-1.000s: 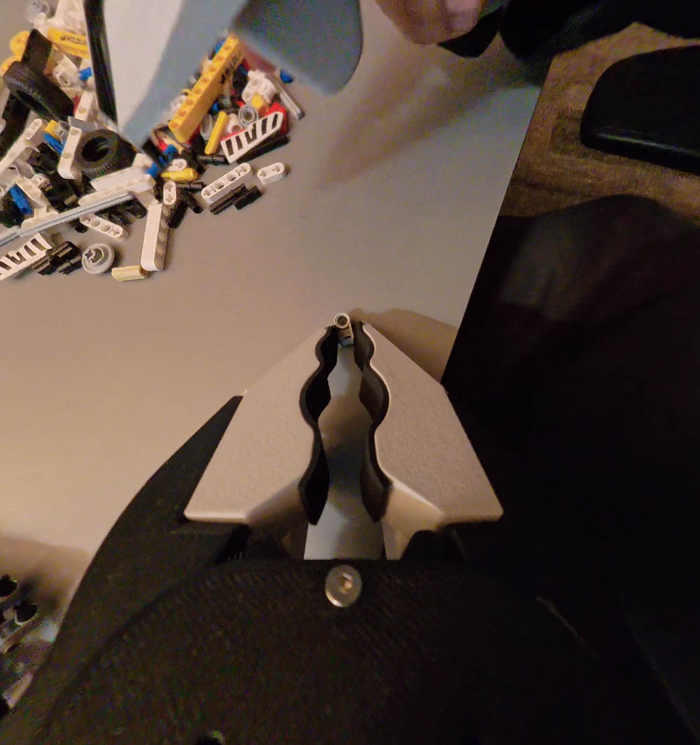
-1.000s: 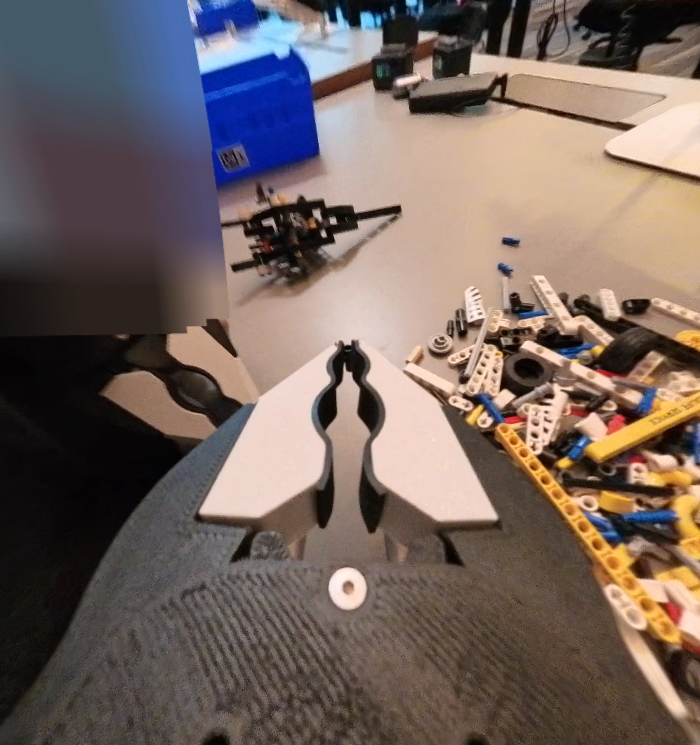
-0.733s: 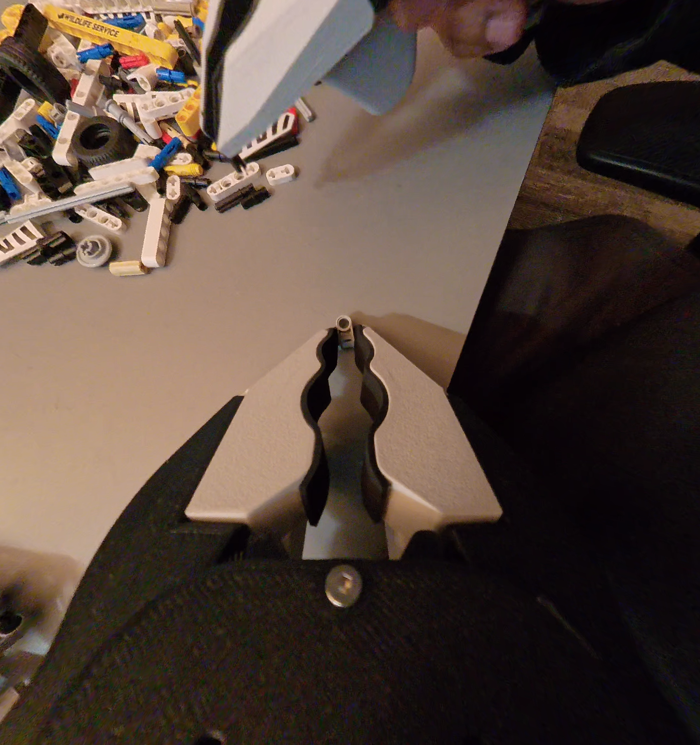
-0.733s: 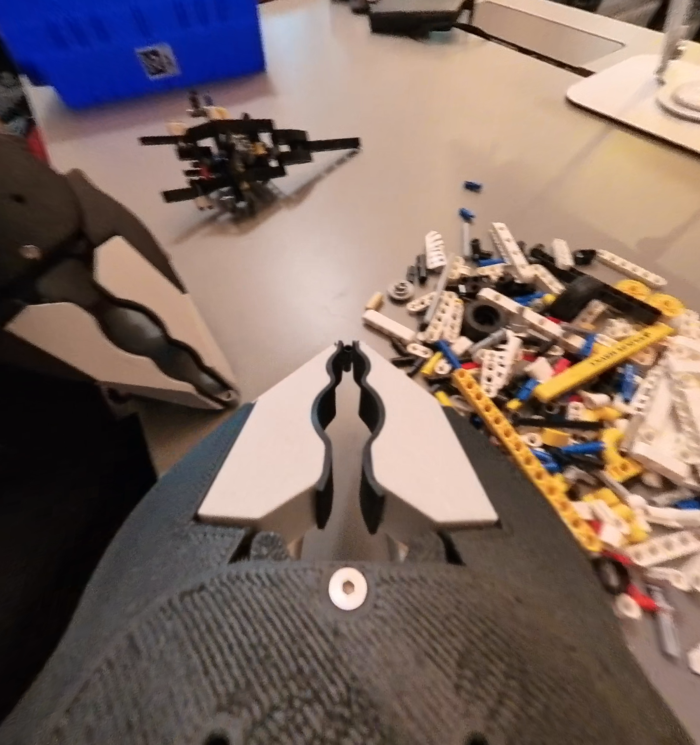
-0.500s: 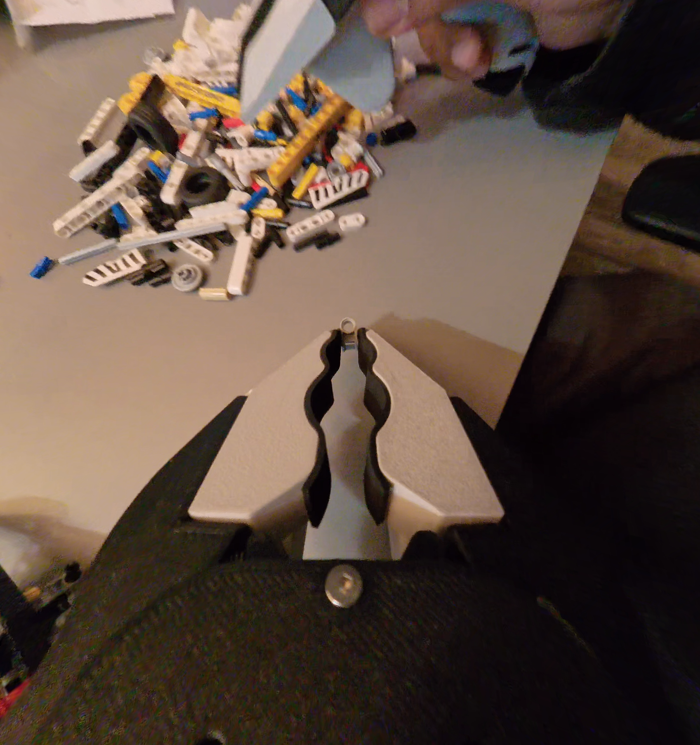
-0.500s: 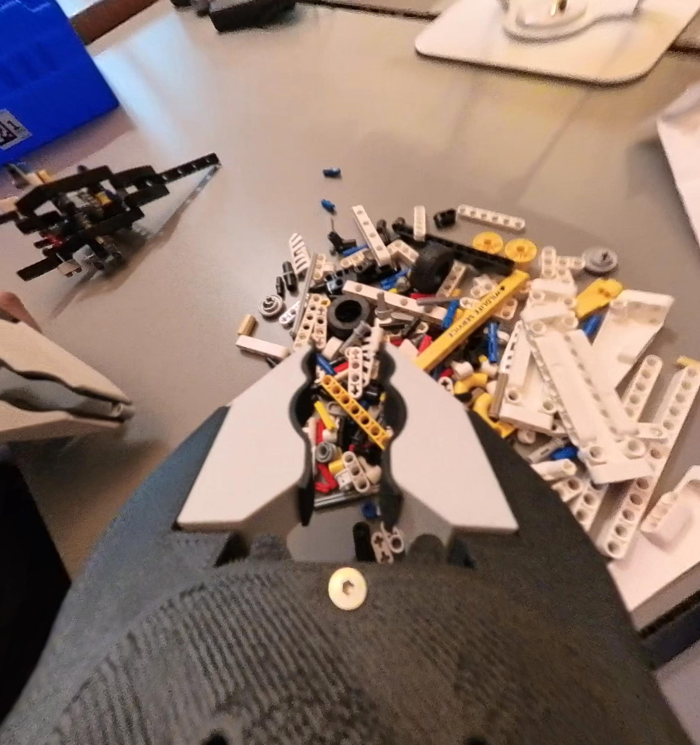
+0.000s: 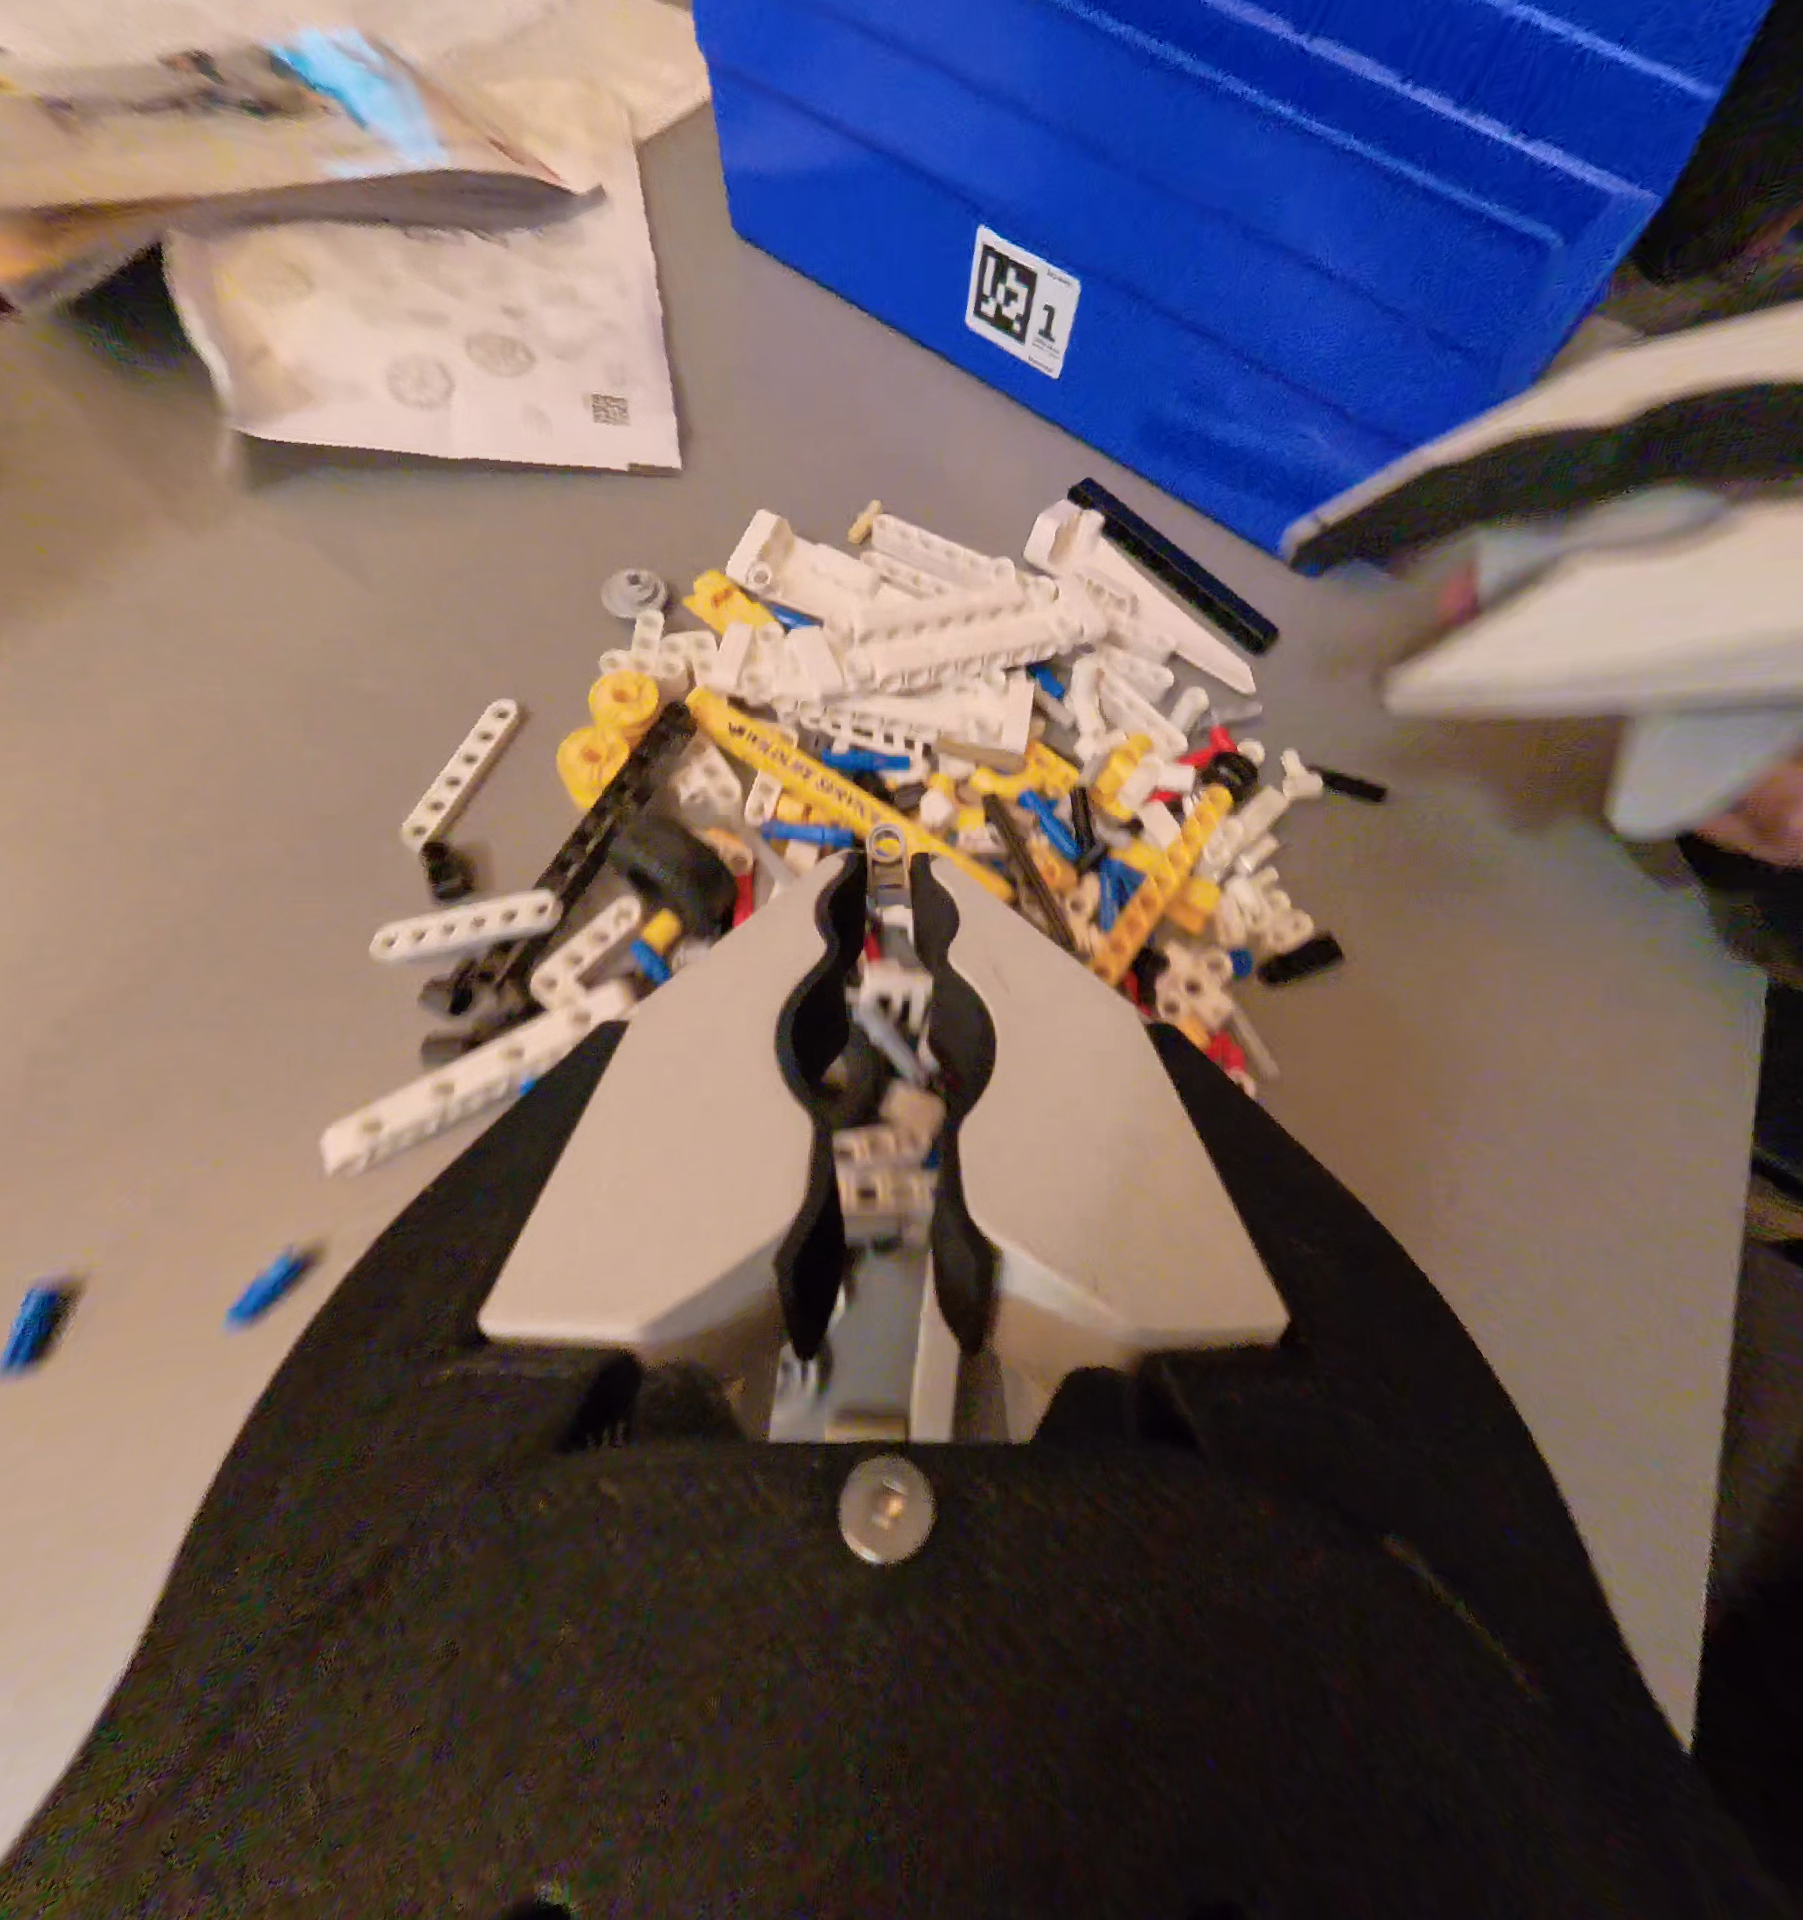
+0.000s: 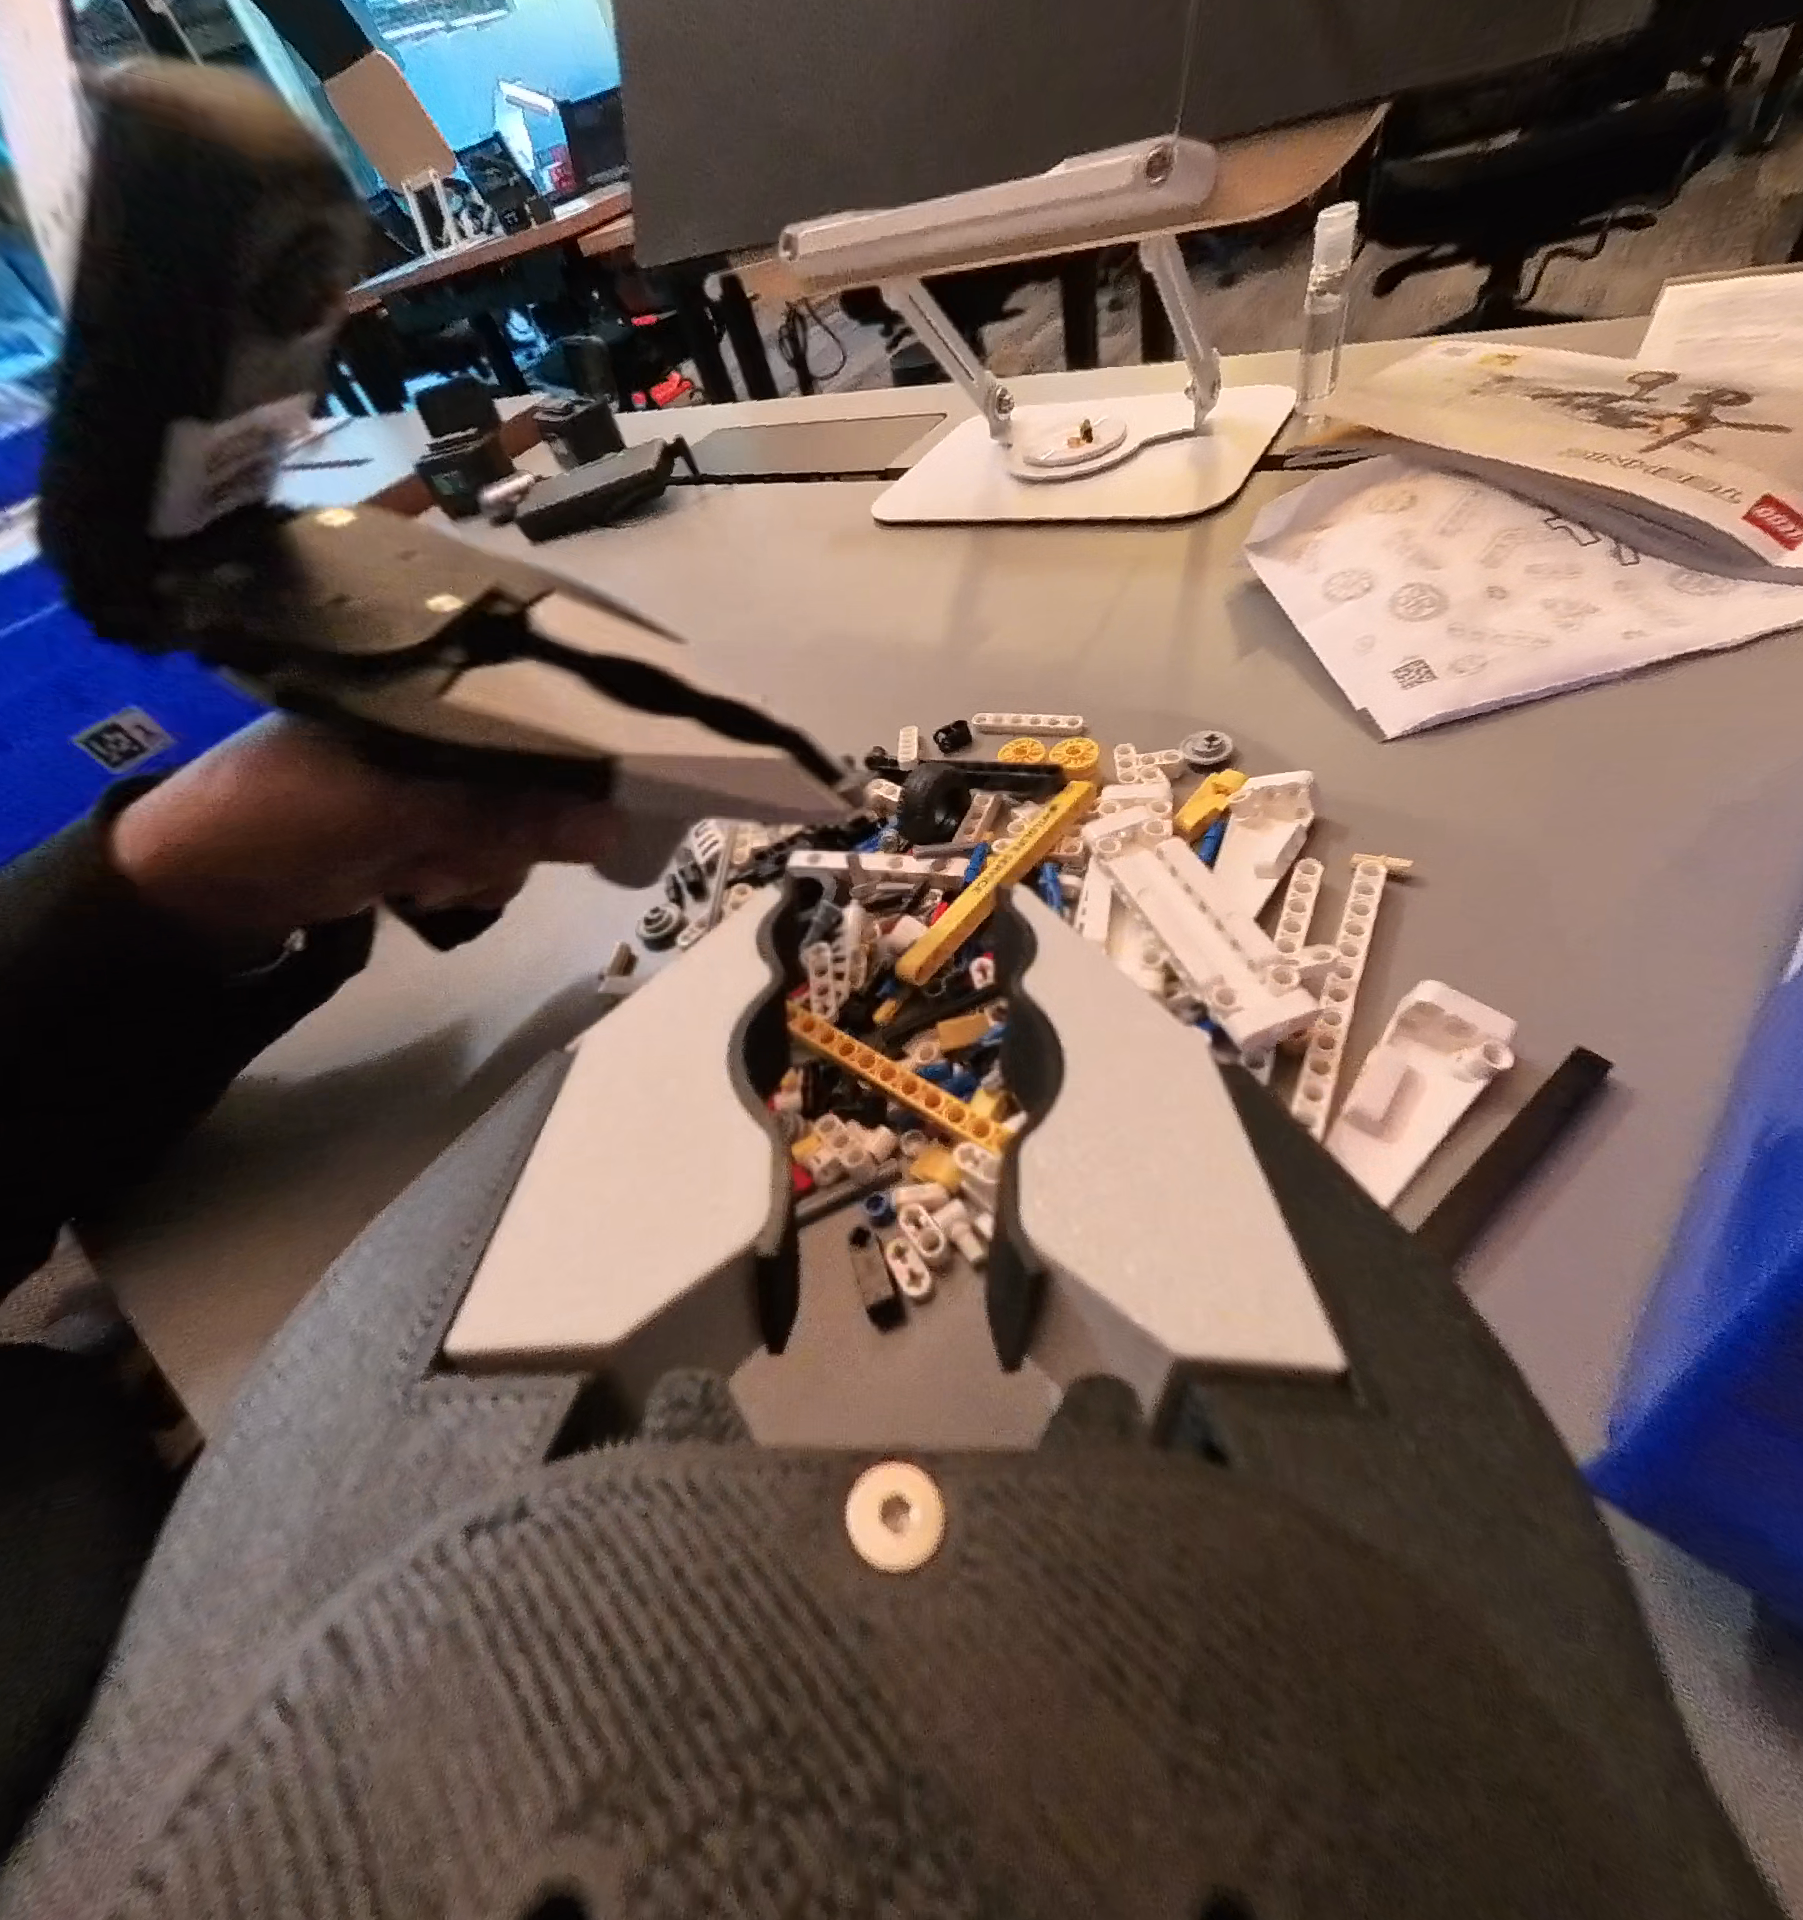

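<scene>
My left gripper [image 7: 886, 883] is shut on a small grey connector piece [image 7: 884, 847] whose ring end sticks out past the fingertips. It hovers over the near side of a pile of white, yellow, black and blue building pieces [image 7: 928, 717] on the grey table [image 7: 201, 727]. My right gripper [image 8: 909, 904] is open and empty, low over the same pile [image 8: 1136, 894], with a yellow beam [image 8: 990, 883] between its fingers and not touched. The left gripper also shows in the right wrist view [image 8: 840, 795], with its tip over the pile's left edge. The right gripper shows at the right of the left wrist view [image 7: 1603, 634].
A blue bin [image 7: 1240, 208] stands behind the pile, at the right in the right wrist view [image 8: 1790, 1143]. Printed sheets and a booklet [image 8: 1499, 582] lie nearby. A white monitor stand [image 8: 1073, 468] is farther back. A long black beam [image 8: 1520, 1143] lies beside the pile. The table edge [image 7: 1749, 1143] is at the right. The tips of one gripper are about 9 cm away from the tips of the other.
Both grippers swung over the pile of pieces. My right gripper went from shut to open. My left gripper kept the grey connector piece pinched throughout.
</scene>
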Demonstrator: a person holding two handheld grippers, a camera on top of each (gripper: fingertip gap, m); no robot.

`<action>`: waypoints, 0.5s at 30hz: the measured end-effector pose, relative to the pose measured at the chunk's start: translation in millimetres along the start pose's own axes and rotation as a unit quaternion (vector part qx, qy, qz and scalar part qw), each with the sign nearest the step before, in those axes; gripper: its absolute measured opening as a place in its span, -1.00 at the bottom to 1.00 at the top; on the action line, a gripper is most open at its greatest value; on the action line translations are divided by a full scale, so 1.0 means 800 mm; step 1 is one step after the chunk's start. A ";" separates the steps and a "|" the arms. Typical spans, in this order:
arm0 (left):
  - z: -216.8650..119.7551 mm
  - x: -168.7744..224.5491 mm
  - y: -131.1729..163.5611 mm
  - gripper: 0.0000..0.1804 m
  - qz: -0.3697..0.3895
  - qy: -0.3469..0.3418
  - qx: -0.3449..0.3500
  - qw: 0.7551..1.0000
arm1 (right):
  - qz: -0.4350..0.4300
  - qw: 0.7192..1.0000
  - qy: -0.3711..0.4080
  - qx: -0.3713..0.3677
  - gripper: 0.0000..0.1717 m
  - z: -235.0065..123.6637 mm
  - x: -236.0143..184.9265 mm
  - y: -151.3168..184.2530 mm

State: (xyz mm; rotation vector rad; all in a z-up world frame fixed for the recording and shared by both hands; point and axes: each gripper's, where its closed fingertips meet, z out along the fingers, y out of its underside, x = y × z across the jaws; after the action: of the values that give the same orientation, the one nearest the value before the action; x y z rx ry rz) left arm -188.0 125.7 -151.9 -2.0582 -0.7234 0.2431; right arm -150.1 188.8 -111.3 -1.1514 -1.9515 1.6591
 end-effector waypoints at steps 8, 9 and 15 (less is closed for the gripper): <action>-0.031 -0.041 -0.038 -0.51 -0.040 -0.068 0.073 0.994 | -0.024 0.998 -0.006 0.062 -0.66 -0.022 -0.009 -0.006; -0.055 -0.043 -0.041 -0.47 -0.046 -0.075 0.095 0.992 | -0.016 0.996 -0.042 0.083 -0.66 -0.024 -0.021 -0.010; -0.277 -0.082 -0.030 -0.44 -0.118 -0.142 0.283 0.941 | 0.105 0.938 -0.251 0.215 -0.61 -0.057 -0.081 -0.050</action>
State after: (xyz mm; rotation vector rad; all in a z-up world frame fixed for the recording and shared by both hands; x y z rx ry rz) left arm -155.2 -58.3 -13.7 -1.3901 -0.9396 0.5492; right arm -92.4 170.9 -46.1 -0.8426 -1.6140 2.5383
